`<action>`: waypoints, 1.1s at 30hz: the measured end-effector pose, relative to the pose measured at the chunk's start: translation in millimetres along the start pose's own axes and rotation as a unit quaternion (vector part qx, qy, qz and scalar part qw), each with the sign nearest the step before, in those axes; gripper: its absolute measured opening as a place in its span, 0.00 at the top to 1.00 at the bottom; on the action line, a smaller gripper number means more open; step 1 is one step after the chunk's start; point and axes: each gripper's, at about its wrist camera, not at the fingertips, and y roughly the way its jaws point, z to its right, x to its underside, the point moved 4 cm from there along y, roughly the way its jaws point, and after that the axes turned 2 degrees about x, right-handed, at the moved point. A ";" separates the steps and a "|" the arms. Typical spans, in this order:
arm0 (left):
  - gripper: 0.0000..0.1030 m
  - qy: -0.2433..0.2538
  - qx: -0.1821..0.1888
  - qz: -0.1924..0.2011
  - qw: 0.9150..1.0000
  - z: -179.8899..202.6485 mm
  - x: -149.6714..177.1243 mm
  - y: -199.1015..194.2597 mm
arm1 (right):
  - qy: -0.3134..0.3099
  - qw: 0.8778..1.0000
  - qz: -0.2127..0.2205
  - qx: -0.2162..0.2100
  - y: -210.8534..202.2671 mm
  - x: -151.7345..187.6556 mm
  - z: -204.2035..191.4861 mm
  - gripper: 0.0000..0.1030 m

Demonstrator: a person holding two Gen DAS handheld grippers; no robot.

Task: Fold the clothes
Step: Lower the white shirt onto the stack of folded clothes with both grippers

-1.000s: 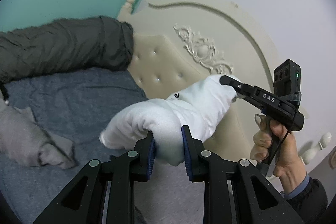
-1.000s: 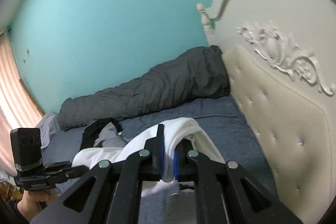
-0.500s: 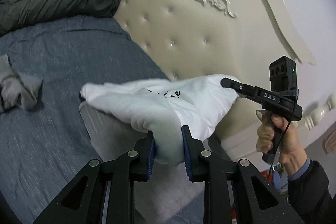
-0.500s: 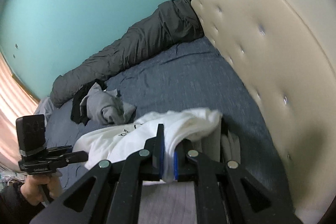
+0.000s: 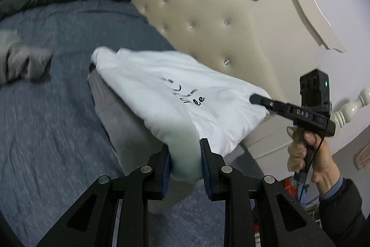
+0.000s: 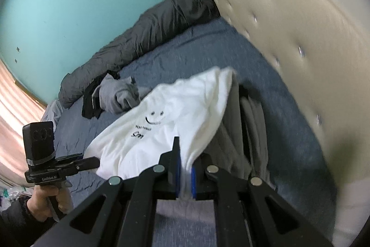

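Observation:
A folded white T-shirt (image 5: 175, 94) with a black smiley print is held between both grippers, just above a stack of folded grey clothes (image 5: 115, 117) on the blue bed, near the headboard. My left gripper (image 5: 185, 154) is shut on the shirt's near edge. My right gripper (image 6: 183, 168) is shut on the shirt's (image 6: 161, 129) other edge; it also shows in the left wrist view (image 5: 254, 100). The grey stack (image 6: 252, 131) lies under and beside the shirt. The left gripper also shows in the right wrist view (image 6: 92, 162).
A cream tufted headboard (image 5: 208, 15) stands close behind the stack. A dark grey duvet (image 6: 150, 31) lies along the teal wall. A pile of unfolded grey and black clothes (image 6: 111, 96) sits further out on the blue bed sheet (image 5: 46, 108).
Both grippers have carried the white shirt down from mid-air to just over the grey stack by the headboard. The shirt has spread out flatter, print side up.

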 end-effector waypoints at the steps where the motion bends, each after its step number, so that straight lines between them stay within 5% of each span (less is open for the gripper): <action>1: 0.75 -0.005 0.001 -0.002 1.000 -3.0 5.6 1.4 | 0.005 1.000 -0.004 -0.002 1.5 5.4 2.5 0.94; 20: 0.72 -0.084 0.033 -0.041 0.995 -40.0 53.1 31.5 | 0.048 0.998 -0.050 0.004 32.0 55.5 42.3 0.92; 26: 0.68 -0.045 -0.017 -0.019 0.999 -33.6 43.7 1.8 | 0.038 0.997 -0.034 0.050 18.6 54.6 51.0 0.80; 33: 0.68 0.012 -0.051 0.008 0.999 -9.1 15.4 -7.5 | 0.002 0.998 0.034 0.062 -10.6 28.1 27.8 0.79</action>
